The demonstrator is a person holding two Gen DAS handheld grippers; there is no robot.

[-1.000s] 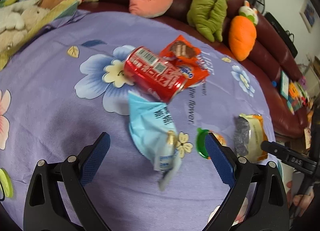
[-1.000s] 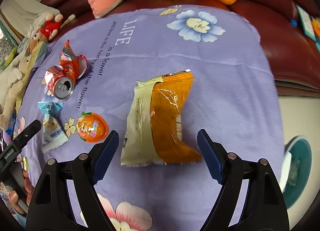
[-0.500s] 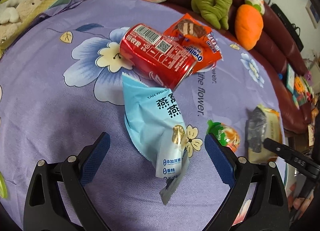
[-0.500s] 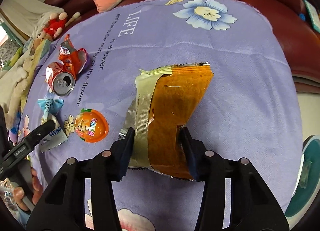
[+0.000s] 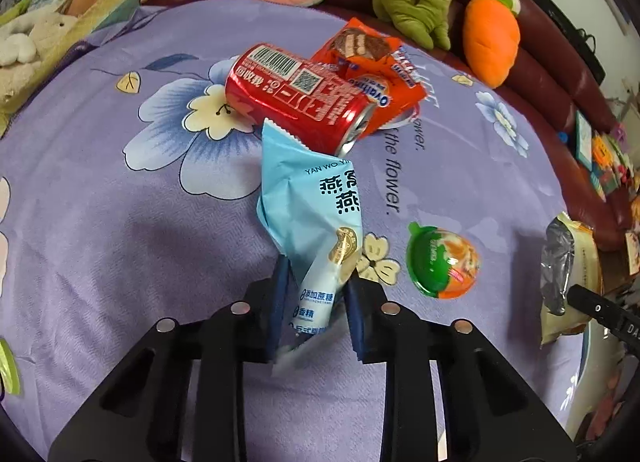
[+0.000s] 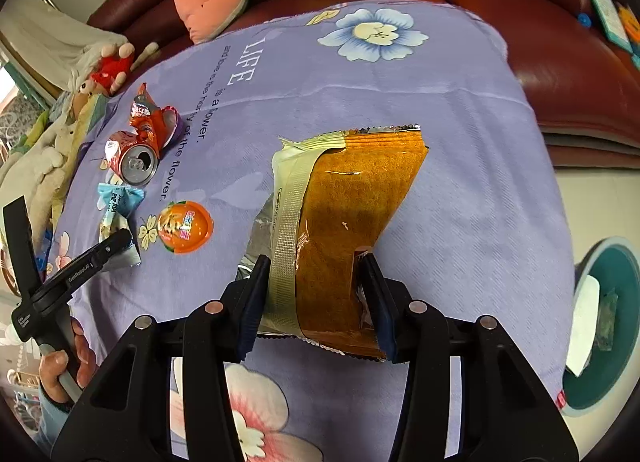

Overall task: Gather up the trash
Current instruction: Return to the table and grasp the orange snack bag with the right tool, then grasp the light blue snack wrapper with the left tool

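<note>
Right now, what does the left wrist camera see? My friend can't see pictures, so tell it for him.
The left tool is closing its blue-padded jaws around the bottom end of a crinkly light-blue snack wrapper on a purple flowered cloth. Just beyond lie a red drink can on its side, touching an orange foil wrapper, with a round orange-and-green jelly cup apart to the right.

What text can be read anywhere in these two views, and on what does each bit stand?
"LIFE": purple cloth.
"is a flower.": cloth, beside it.
"YAN WO": light blue wrapper.
"Ovaltine", mirrored: orange wrapper.
"GenRobot.AI": left gripper, seen from the right wrist.
Red can: Chinese print and barcode digits, too small.
Jelly cup: blurred.
</note>
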